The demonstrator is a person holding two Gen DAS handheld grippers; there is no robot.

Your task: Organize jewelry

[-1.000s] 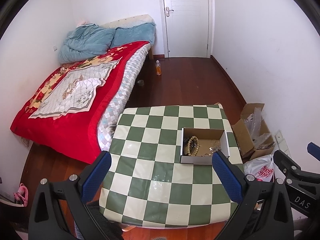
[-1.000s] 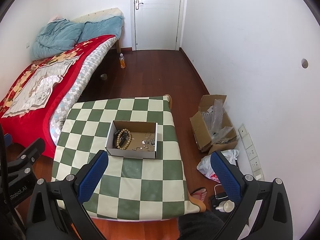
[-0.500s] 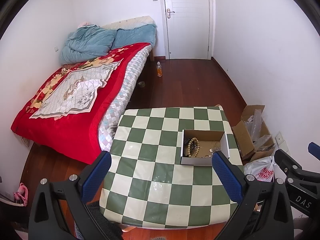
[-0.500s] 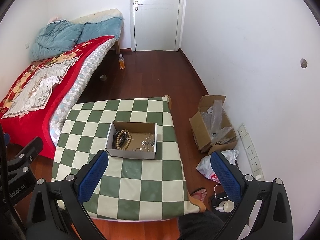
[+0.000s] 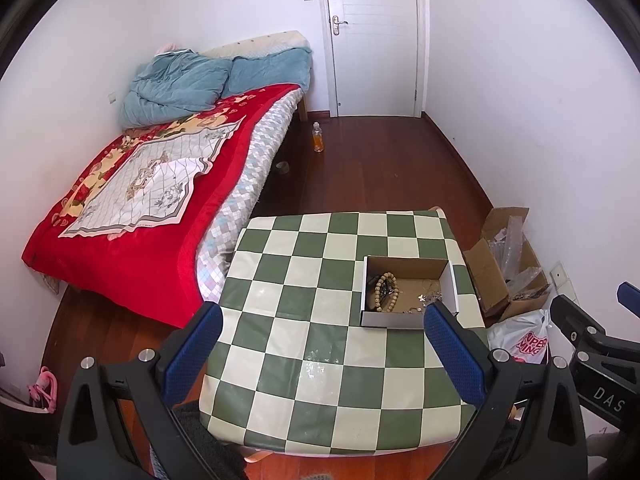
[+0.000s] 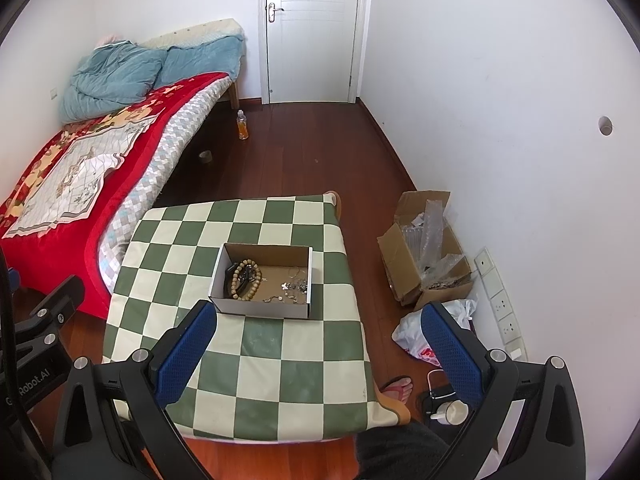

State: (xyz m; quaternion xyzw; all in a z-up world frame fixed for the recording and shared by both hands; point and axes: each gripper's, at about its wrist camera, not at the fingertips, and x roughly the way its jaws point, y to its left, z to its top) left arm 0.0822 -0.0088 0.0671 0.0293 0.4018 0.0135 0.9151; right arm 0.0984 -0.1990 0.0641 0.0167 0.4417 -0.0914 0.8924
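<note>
Right wrist view shows my right gripper (image 6: pixel 318 346) held high above the near edge of the checkered table (image 6: pixel 260 364), its blue fingers (image 6: pixel 186 350) spread wide apart with nothing between them. My left gripper (image 5: pixel 320 348) hangs the same way in its own view, jaws wide and empty, above the table's near left part.

Ahead of both sits the small cardboard box (image 6: pixel 262 280), open-topped, on the right half of the table. Inside it, at the left end, lies a coil of wooden bead bracelets (image 6: pixel 245 280) over something dark; at the right end a loose tangle of thin silvery chains (image 6: pixel 294 287) is scattered on the box floor. No jewelry shows on the tablecloth itself.

As I judge it, this fits either the pieces waiting to be sorted or a box already filled, with both grippers drawn back above it; I cannot tell which. Any reach in would call for coming down over the near wall of the box, and the fine chains look likely to snag on each other.

Around: a bed (image 6: pixel 80 168) to the left, a larger carton of plastic wrap (image 6: pixel 426 256) and a plastic bag (image 6: pixel 420 330) on the floor to the right. Nothing stands between my grippers and the box.
</note>
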